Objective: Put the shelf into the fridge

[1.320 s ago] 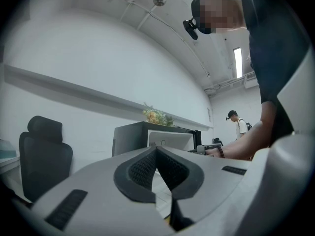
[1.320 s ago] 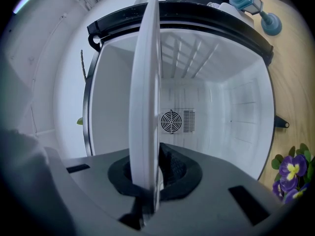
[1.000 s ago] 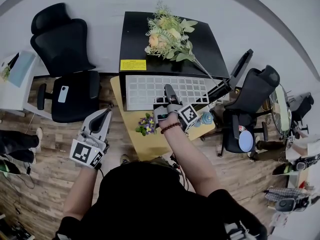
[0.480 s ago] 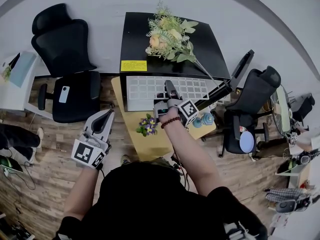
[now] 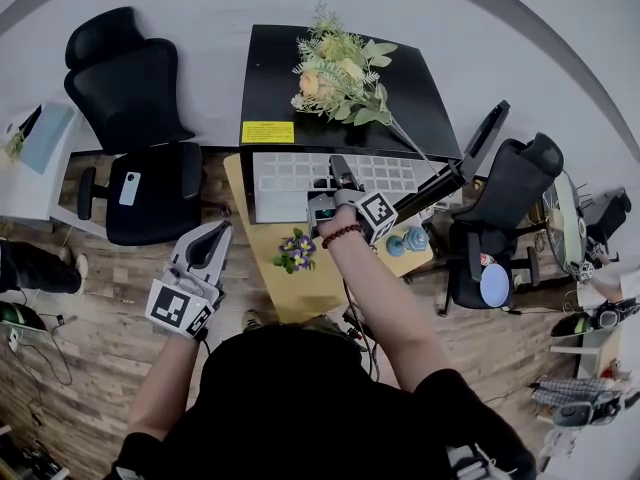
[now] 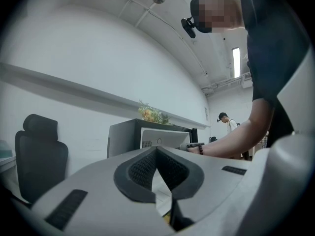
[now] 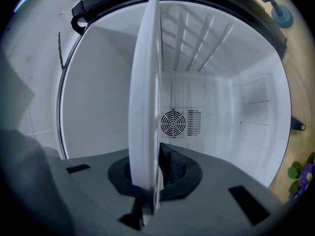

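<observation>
The white grid shelf (image 5: 290, 183) lies flat in front of the black fridge (image 5: 410, 88), its far edge at the fridge's open mouth. My right gripper (image 5: 343, 180) is shut on the shelf's near right part. In the right gripper view the shelf (image 7: 146, 92) stands edge-on between the jaws of the right gripper (image 7: 147, 183), pointing into the white fridge interior (image 7: 231, 102) with a round fan grille (image 7: 173, 123) on the back wall. My left gripper (image 5: 207, 248) hangs low at the left, away from the shelf, shut and empty (image 6: 157, 173).
A bouquet (image 5: 338, 68) lies on the fridge top. The fridge door (image 5: 482, 136) stands open to the right. A small wooden table (image 5: 315, 283) holds purple flowers (image 5: 293, 250) and blue items (image 5: 405, 240). Black chairs (image 5: 130, 108) (image 5: 505, 193) flank the fridge.
My right gripper and the shelf have moved slightly forward toward the fridge opening. The left gripper has barely shifted.
</observation>
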Demonstrator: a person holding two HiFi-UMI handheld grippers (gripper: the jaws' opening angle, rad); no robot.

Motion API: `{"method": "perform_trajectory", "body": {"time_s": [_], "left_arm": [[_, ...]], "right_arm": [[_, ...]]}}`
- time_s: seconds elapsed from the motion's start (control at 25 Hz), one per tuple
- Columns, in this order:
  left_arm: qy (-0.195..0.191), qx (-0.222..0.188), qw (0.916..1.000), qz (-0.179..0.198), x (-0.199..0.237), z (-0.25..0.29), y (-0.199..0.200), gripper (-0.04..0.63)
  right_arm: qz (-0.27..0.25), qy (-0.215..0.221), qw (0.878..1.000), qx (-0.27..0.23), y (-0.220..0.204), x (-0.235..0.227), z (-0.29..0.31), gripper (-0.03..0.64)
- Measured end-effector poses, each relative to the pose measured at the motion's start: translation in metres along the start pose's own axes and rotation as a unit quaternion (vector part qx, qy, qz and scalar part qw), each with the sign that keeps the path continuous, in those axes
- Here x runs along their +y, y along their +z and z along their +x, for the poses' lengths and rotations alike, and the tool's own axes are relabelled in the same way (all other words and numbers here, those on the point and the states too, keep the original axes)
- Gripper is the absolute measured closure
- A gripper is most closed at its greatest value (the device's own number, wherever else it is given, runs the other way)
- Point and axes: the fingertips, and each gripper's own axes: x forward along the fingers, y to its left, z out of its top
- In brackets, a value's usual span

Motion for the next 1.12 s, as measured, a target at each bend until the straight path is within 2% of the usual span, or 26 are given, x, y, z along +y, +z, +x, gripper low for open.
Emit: {"method": "perform_trajectory", "body": {"time_s": [1.12], "left_arm": [[0.013, 0.0, 0.9999, -0.005, 0.004, -0.006, -0.005, 0.577]], "right_arm": [[-0.002, -0.01, 1.0, -0.002, 0.008, 0.0, 0.039, 0.575]]}}
